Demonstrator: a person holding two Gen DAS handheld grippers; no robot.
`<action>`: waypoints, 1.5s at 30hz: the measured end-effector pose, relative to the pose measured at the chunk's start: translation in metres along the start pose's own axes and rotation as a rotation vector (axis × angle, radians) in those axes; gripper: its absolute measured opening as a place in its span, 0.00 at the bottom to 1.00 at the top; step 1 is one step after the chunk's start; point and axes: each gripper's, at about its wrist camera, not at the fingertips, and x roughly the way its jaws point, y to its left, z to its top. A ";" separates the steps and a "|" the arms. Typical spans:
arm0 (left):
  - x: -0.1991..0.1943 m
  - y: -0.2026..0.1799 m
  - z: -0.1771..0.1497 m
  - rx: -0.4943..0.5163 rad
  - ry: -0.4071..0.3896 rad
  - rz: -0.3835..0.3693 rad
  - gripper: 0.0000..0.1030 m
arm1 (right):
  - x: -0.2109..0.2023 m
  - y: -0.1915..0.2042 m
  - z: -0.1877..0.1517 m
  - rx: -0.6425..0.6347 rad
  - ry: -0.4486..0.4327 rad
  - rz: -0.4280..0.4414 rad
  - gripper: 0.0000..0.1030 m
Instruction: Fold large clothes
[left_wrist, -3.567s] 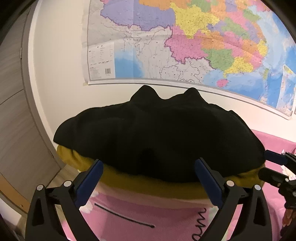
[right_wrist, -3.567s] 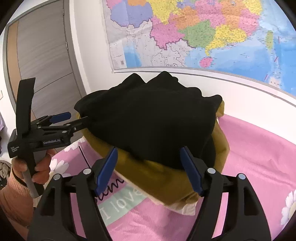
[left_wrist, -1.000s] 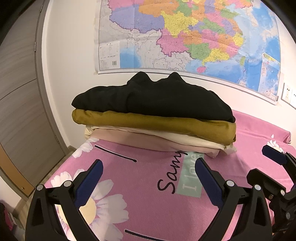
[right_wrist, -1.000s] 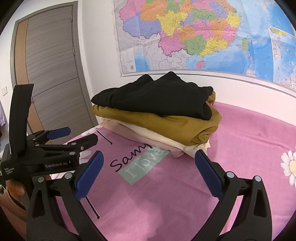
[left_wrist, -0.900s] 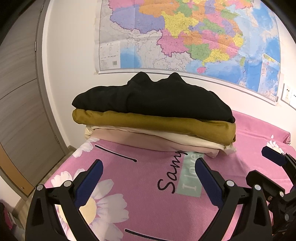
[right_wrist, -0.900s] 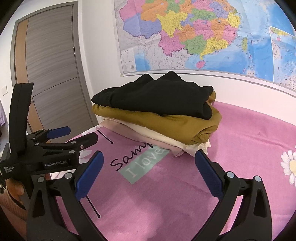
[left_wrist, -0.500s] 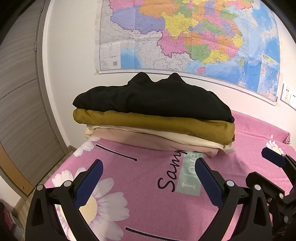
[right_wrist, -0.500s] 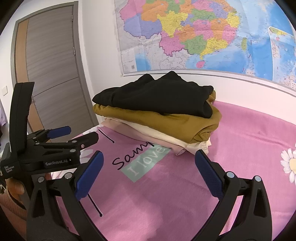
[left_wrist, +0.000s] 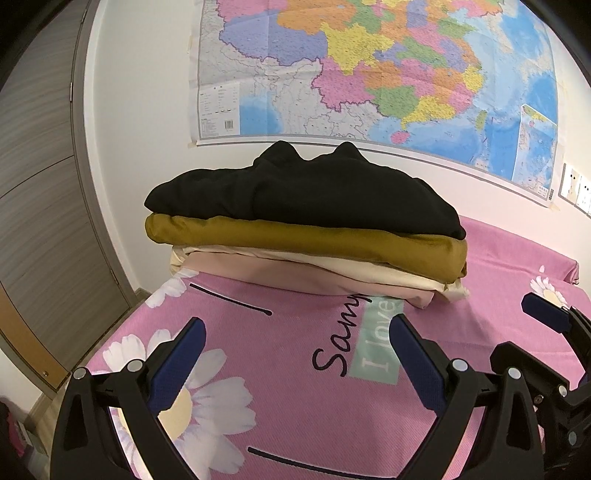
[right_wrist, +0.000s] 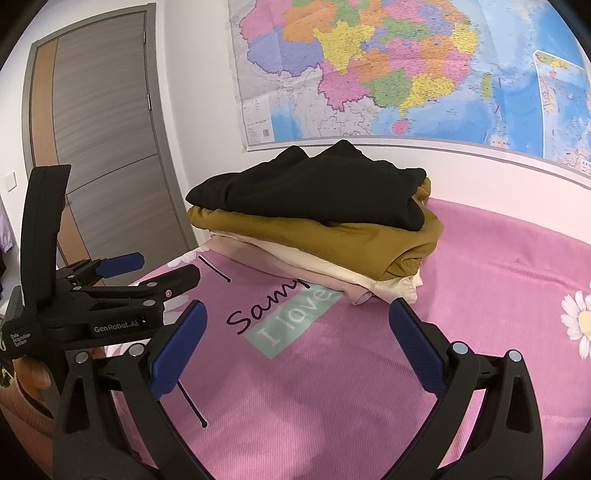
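Note:
A stack of folded clothes sits on the pink bed cover (left_wrist: 332, 387) by the wall. A black garment (left_wrist: 306, 195) lies on top, over an olive-brown one (left_wrist: 303, 240), a cream one (left_wrist: 351, 267) and a pale pink one (left_wrist: 295, 277). The same stack shows in the right wrist view, black garment (right_wrist: 317, 188) on top. My left gripper (left_wrist: 295, 332) is open and empty, held back from the stack. My right gripper (right_wrist: 295, 314) is open and empty too. The left gripper also shows in the right wrist view (right_wrist: 159, 269).
A large map (left_wrist: 369, 74) hangs on the white wall behind the stack. A grey door (right_wrist: 99, 147) stands at the left. The pink cover has daisy prints (left_wrist: 207, 398) and a "Sam... I love" print (right_wrist: 291, 321). The bed's left edge (left_wrist: 122, 321) drops to the floor.
Both grippers have drawn back from the stack since 3.6 s ago, when they were close against it. Over the last second the views have barely shifted.

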 end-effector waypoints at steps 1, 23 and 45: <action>0.000 0.000 0.000 0.001 0.002 -0.001 0.93 | 0.000 0.000 0.000 -0.001 0.003 0.001 0.94; 0.001 -0.004 -0.006 0.002 0.014 0.000 0.93 | 0.000 0.000 -0.004 0.010 0.010 0.003 0.94; 0.001 -0.008 -0.009 0.003 0.021 -0.004 0.93 | 0.000 -0.003 -0.007 0.025 0.017 -0.004 0.94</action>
